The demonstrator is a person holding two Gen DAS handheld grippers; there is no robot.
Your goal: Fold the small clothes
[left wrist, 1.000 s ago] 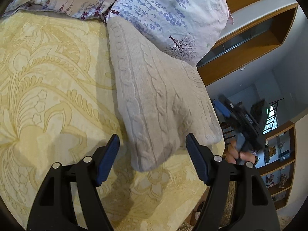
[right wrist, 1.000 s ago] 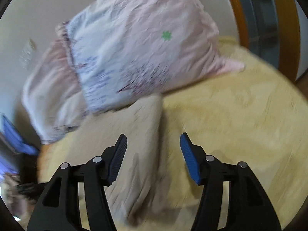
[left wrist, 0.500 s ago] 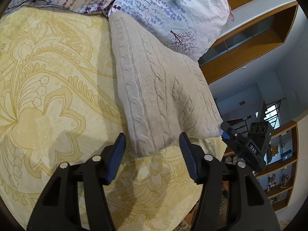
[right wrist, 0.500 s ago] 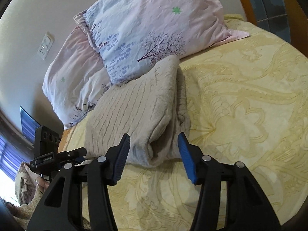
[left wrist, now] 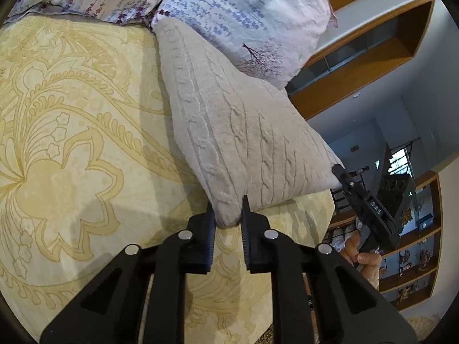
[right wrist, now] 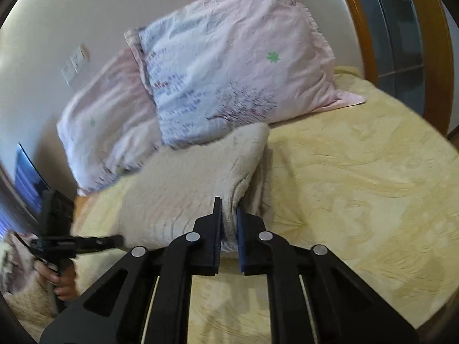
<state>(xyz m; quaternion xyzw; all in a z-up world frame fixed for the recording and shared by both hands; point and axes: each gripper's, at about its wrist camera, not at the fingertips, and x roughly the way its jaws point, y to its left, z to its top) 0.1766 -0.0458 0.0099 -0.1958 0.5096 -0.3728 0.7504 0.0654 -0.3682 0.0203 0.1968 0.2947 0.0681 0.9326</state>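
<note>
A beige cable-knit sweater (left wrist: 243, 132) lies folded on the yellow patterned bedspread (left wrist: 71, 143), its far end against the pillows. My left gripper (left wrist: 228, 215) has its jaws closing on the sweater's near corner, and the blue pads pinch the knit. At the sweater's right corner the tip of my right gripper (left wrist: 339, 170) meets the fabric. In the right wrist view my right gripper (right wrist: 229, 215) has its jaws closing on the other near corner of the sweater (right wrist: 195, 183), with cloth bunched between the pads. My left gripper (right wrist: 118, 239) shows at the left.
Two floral pillows (right wrist: 229, 66) lean on the wall behind the sweater. A wooden frame with glass (right wrist: 396, 43) stands at the far right. Shelves (left wrist: 413, 258) line the room beyond the bed's edge. A person's hand (right wrist: 61, 282) holds the left gripper's handle.
Both grippers went from wide open around the sweater's near corners to clamped on them. The right gripper slid in towards its corner.
</note>
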